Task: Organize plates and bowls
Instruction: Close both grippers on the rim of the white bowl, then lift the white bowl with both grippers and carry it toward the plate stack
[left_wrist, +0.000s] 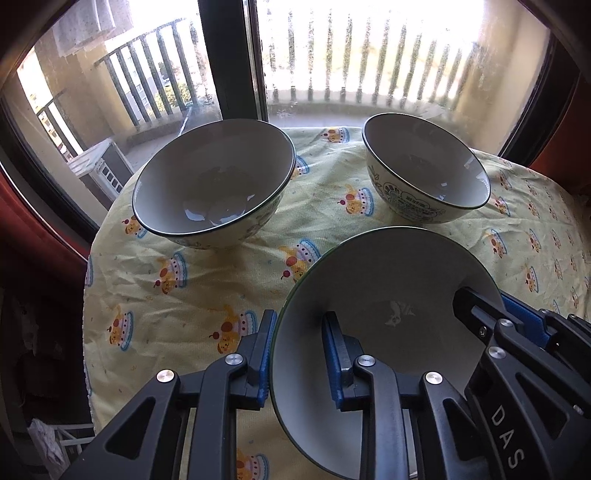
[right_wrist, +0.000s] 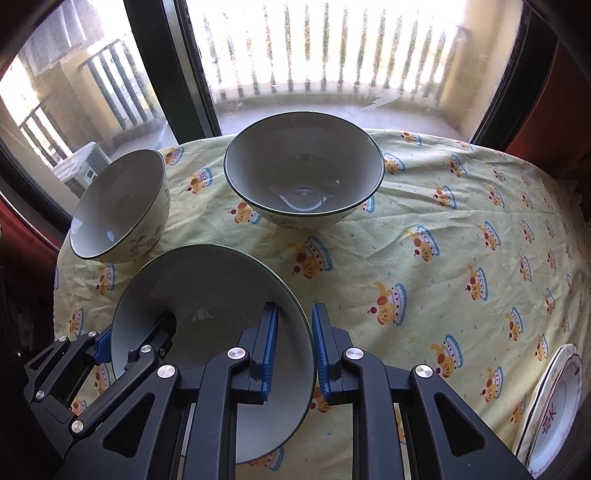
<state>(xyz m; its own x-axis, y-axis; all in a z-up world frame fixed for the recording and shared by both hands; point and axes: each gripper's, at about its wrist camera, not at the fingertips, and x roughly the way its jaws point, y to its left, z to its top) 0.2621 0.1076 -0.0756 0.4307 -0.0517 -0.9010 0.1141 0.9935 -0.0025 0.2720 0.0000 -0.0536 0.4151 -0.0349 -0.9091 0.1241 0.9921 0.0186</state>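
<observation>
Three white dark-rimmed bowls: near bowl (left_wrist: 369, 295) tilted; two (left_wrist: 214, 184) (left_wrist: 428, 170) upright behind.

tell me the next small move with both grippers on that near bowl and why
Probably close both grippers and lift. The left gripper and right gripper each straddle opposite rims of the near bowl, jaws not visibly pinching yet. Two more bowls sit empty beyond, the wide bowl looking like a stacking spot.

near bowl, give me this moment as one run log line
near bowl: rim straddled both sides | left gripper: open, on its left rim | right gripper: open, on its right rim | far bowls: untouched, on cloth | plates: right edge
</observation>
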